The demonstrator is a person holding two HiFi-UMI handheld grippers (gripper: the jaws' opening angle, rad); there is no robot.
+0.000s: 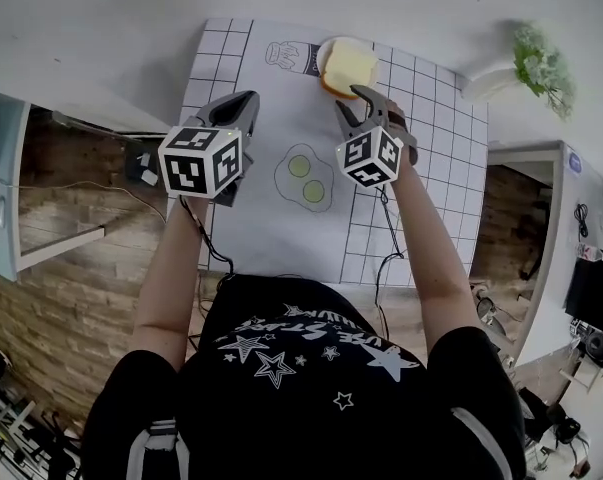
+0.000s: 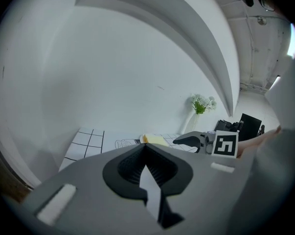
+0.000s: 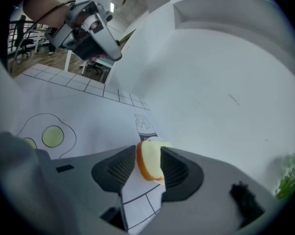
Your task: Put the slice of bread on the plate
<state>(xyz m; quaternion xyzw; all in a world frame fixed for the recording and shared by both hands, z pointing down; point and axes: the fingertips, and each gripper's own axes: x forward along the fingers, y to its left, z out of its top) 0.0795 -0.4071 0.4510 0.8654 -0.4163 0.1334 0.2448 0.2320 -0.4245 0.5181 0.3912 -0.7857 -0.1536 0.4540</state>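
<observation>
Black star-printed shirt point(image 1: 301, 368) in the foreground, a person leans over a white table point(image 1: 101, 38) with a tool in each hand. At the far end of a white paper mat point(image 1: 281, 228) with a grid border, a pale, orange-crusted slice of bread point(image 1: 349, 65) lies flat on a small round white plate point(image 1: 326, 53), beside a drawn jar point(image 1: 289, 56).

The grey right gripper point(image 1: 349, 100) points down at the near edge of the plate. Its jaws are spread wide, and its own view shows the bread framed between the ribbed black pads with a gap on at least one side. That suggests a release, with the bread resting on the plate and not gripped.

The grey left gripper point(image 1: 247, 98) hangs well to the left above the mat, its jaws closed tip to tip on nothing. It appears to be kept out of the way and has no part in the placing.

A drawn fried egg point(image 1: 306, 178) sits mid-mat between the two tools, and a white vase of green sprigs point(image 1: 536, 63) stands off to the right. With the bread on the plate, the task looks essentially complete, and only drawing the right tool clear seems left.
</observation>
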